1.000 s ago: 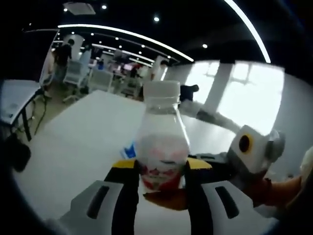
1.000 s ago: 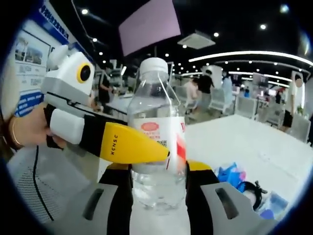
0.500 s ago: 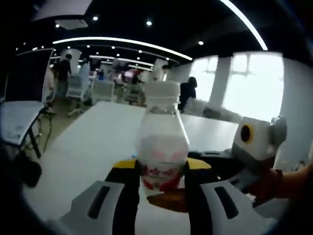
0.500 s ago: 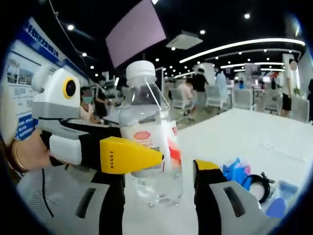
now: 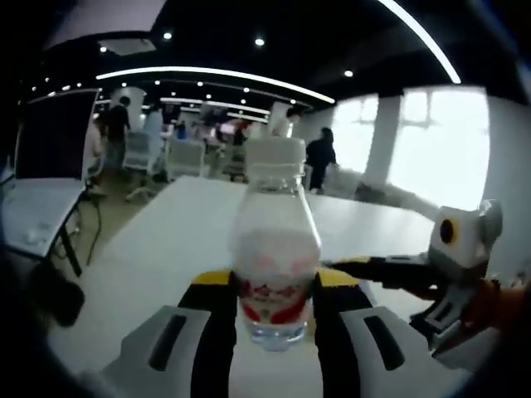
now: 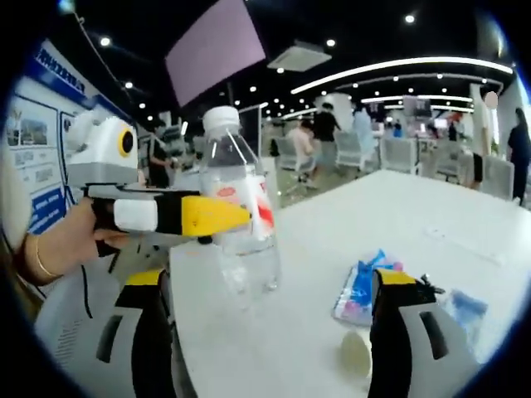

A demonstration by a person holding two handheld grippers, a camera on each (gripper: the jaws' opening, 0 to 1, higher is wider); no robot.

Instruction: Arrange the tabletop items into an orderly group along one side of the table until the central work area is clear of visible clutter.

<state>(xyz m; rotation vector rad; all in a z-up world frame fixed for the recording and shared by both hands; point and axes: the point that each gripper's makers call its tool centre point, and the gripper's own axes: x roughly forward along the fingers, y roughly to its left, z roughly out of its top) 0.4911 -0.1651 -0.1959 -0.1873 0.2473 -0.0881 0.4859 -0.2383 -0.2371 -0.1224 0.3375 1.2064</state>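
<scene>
A clear water bottle [image 5: 275,249] with a white cap and a red-and-white label stands upright on the white table [image 5: 158,240]. My left gripper [image 5: 274,292] is shut on its lower body, one yellow-and-black jaw on each side. In the right gripper view the same bottle [image 6: 241,240] is left of centre, with the left gripper [image 6: 235,219] reaching in from the left in a person's hand. My right gripper [image 6: 270,283] is open wide, its jaws well apart and a little back from the bottle. It also enters the left gripper view as the right gripper [image 5: 365,269], beside the bottle.
A blue-and-pink packet [image 6: 361,286], a black cable [image 6: 429,288], a small blue item [image 6: 469,307] and a pale round object [image 6: 355,355] lie on the table to the right of the bottle. Office desks, chairs and people fill the background.
My right gripper has let go of the bottle, spread wide and drawn back from it. The left gripper keeps its hold on the bottle.
</scene>
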